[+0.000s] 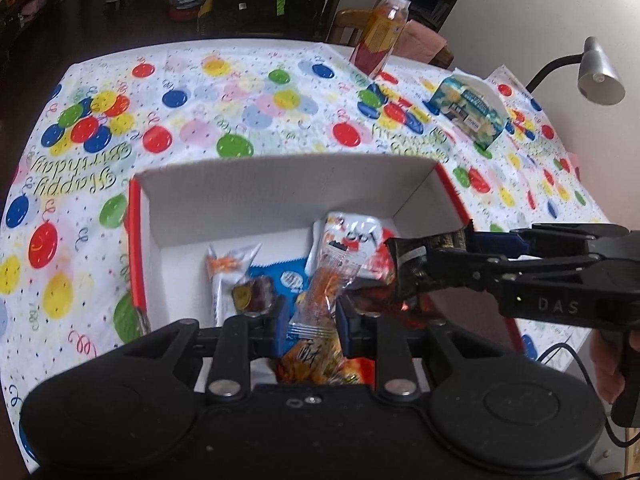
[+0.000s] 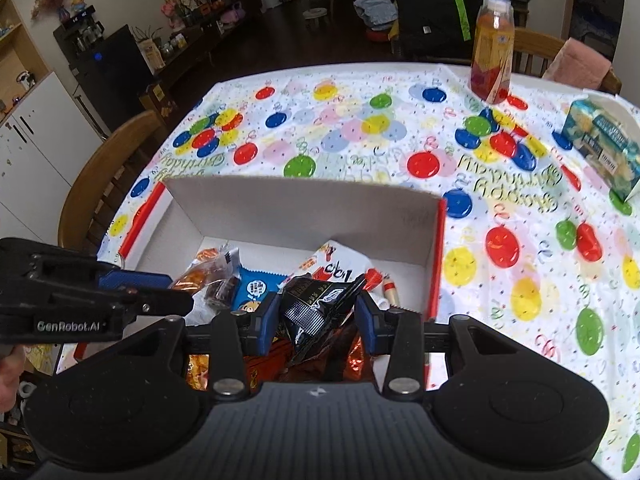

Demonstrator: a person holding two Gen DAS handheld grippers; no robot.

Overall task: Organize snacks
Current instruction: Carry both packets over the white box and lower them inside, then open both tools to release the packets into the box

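Both my grippers hold snack packets over the white cardboard box (image 1: pixel 280 196), ready to drop them in.

Left gripper (image 1: pixel 310 314) jaws pinch an orange clear-wrapped snack (image 1: pixel 324 292); right gripper (image 2: pixel 316 312) jaws clamp a black foil packet (image 2: pixel 316 304), both above the packets piled inside the box on the bench.

Both wrist views look closely down, seemingly, into the box (image 1: pixel 280 188).

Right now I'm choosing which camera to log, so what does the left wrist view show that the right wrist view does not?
Only the left wrist view shows the grey desk lamp and the left gripper shut on an orange snack packet. Only the right wrist view shows the wooden chair, the white cabinet and the right gripper shut on a black snack packet. Both show the cardboard box, juice bottle, blue carton and balloon tablecloth.
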